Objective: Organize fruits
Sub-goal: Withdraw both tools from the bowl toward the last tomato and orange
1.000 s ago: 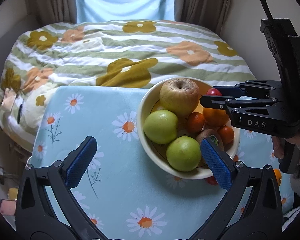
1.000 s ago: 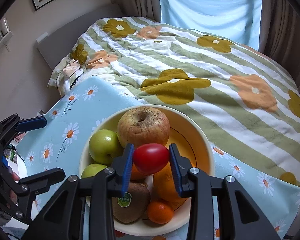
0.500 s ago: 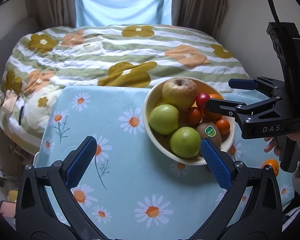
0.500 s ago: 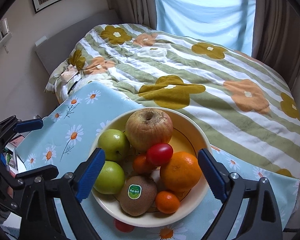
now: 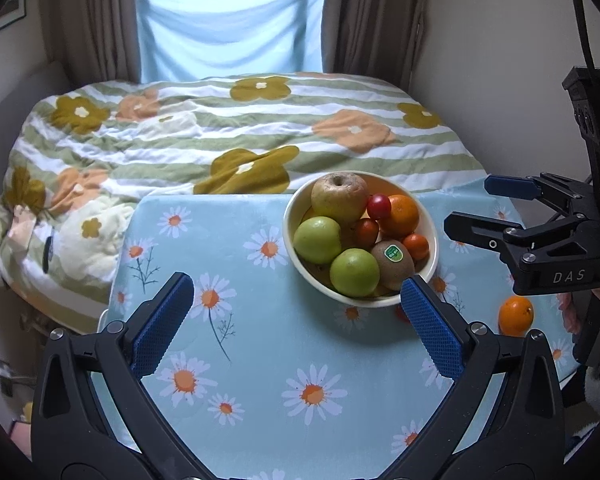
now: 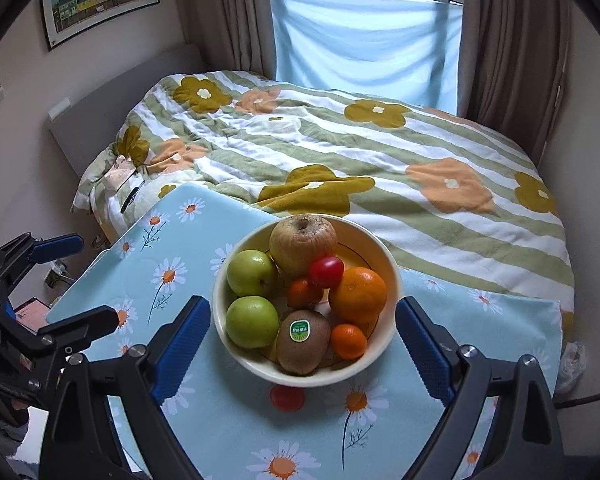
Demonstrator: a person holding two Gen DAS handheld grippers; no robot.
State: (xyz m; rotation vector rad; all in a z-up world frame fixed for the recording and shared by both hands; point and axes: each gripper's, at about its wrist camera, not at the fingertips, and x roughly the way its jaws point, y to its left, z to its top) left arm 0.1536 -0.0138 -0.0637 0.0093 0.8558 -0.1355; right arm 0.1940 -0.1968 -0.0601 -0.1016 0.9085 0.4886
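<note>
Both your grippers empty, fingers spread wide: right gripper (image 6: 302,342), left gripper (image 5: 296,320). Bowl (image 6: 388,264) nearly full. Guess next: grab loose tomato (image 6: 287,398) beside bowl, or orange (image 5: 516,316) on cloth.

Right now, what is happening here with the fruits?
A person is sorting fruit into the bowl on the table. Both tools, left and right, are open and empty. The red tomato lies on the pile. An orange and another tomato remain outside the bowl.
</note>
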